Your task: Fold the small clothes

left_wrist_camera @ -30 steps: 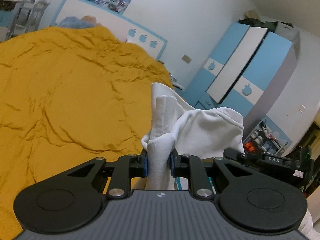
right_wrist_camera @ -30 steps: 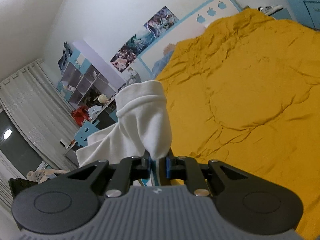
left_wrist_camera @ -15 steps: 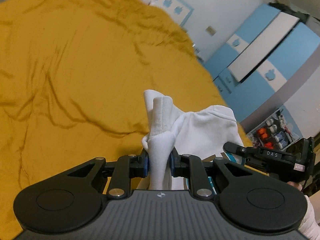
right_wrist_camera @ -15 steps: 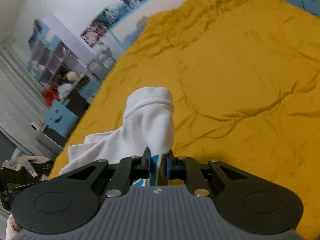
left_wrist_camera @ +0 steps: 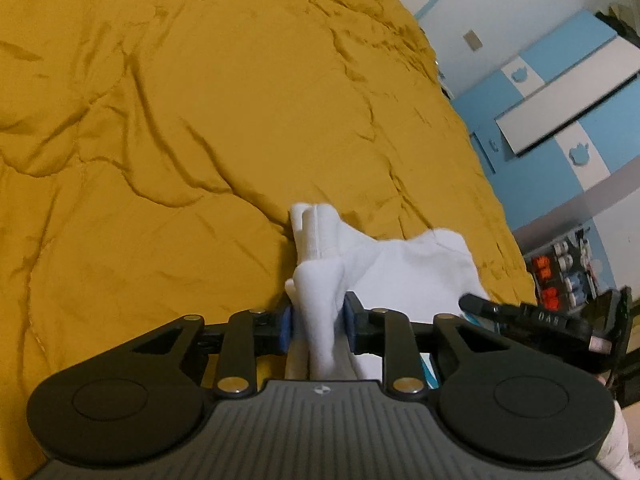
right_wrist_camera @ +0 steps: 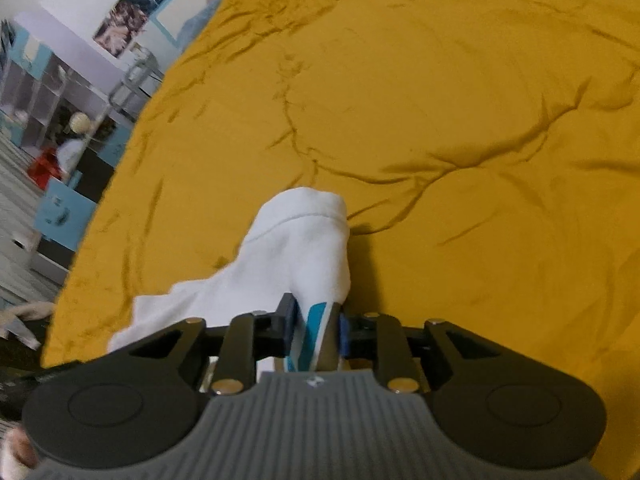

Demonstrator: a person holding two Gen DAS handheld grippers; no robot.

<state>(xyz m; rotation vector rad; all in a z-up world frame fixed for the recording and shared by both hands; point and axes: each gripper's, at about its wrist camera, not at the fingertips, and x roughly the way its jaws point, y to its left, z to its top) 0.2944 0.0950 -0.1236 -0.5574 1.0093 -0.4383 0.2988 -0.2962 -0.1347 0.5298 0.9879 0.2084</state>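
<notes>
A small white garment point(left_wrist_camera: 420, 264) with a teal stripe lies bunched on the mustard bedspread point(left_wrist_camera: 200, 120), near the bed's front edge. In the left wrist view, a twisted fold of it stands between the pads of my left gripper point(left_wrist_camera: 318, 320). Those jaws are opening, with thin gaps beside the cloth. The right gripper's black body point(left_wrist_camera: 520, 316) shows at the right. In the right wrist view, the garment point(right_wrist_camera: 296, 248) humps up ahead of my right gripper point(right_wrist_camera: 317, 328). Its jaws are opening too, and the striped cloth sits loosely between them.
The wrinkled bedspread point(right_wrist_camera: 440, 120) fills most of both views. A blue and white wardrobe point(left_wrist_camera: 560, 120) and a rack of small bottles point(left_wrist_camera: 560, 272) stand past the bed's right side. Shelves and a blue cabinet point(right_wrist_camera: 60, 208) stand off its left edge.
Both grippers came down toward the bed with the garment, which now rests on the bedspread. The jaws of both stand slightly wider apart than before.
</notes>
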